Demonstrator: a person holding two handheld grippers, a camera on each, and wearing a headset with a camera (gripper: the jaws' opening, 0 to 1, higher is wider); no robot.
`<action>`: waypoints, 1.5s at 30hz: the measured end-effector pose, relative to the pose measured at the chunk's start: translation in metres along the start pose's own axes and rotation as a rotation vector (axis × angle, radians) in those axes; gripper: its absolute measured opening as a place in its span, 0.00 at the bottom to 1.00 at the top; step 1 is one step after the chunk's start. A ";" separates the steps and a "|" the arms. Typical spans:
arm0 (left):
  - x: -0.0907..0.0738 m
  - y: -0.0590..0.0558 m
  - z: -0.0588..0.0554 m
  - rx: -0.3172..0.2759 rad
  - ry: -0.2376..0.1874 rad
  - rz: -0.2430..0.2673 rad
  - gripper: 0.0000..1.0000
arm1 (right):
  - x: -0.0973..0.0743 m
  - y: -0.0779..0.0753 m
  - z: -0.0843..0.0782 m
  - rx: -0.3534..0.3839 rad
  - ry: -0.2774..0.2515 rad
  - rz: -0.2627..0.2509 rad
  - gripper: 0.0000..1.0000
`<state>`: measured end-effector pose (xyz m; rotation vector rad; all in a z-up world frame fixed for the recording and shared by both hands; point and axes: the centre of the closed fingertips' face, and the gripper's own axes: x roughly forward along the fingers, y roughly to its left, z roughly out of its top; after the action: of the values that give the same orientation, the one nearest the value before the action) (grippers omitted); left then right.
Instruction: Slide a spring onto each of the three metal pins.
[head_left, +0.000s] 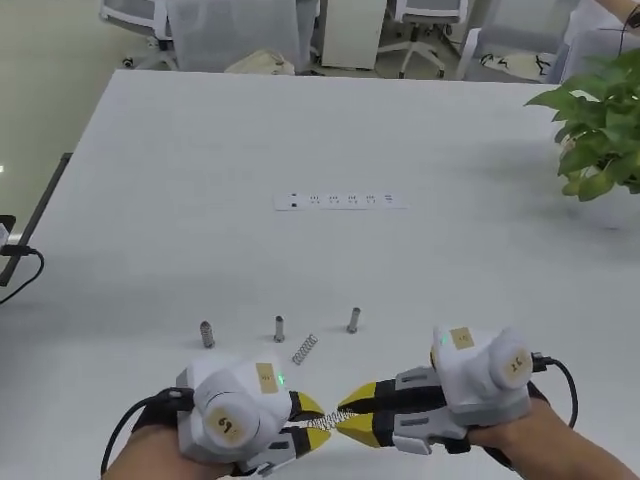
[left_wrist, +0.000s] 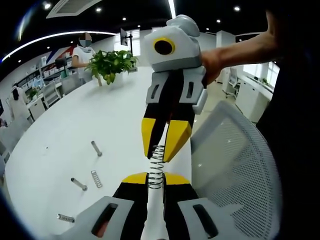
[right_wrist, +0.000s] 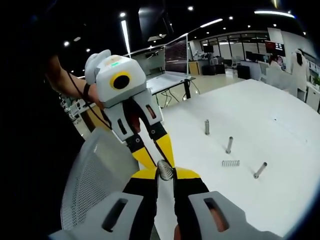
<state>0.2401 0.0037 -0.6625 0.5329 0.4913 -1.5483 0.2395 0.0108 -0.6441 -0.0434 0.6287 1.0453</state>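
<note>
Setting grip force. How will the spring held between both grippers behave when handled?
Likely light and springy: the spring is thin, open wire coil. Held by its ends between left gripper and right gripper, it may bow or flick out. On the table it would probably roll.

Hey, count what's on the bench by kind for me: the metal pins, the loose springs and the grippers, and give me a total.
Metal pins: 3
Loose springs: 2, the lying spring on the table and the held spring between the left gripper and right gripper
Grippers: 2
Total: 7
</note>
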 end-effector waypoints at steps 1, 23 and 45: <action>0.001 -0.001 -0.001 0.000 0.004 -0.002 0.03 | 0.001 0.001 0.000 -0.003 0.003 0.000 0.09; 0.009 0.002 0.005 -0.006 -0.018 0.010 0.02 | 0.000 0.002 0.012 -0.094 0.072 -0.013 0.09; 0.018 -0.009 0.006 0.052 0.009 -0.026 0.02 | -0.006 0.002 -0.004 -0.306 0.283 0.022 0.22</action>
<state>0.2303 -0.0136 -0.6683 0.5756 0.4681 -1.5878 0.2341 0.0059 -0.6441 -0.4584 0.7198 1.1598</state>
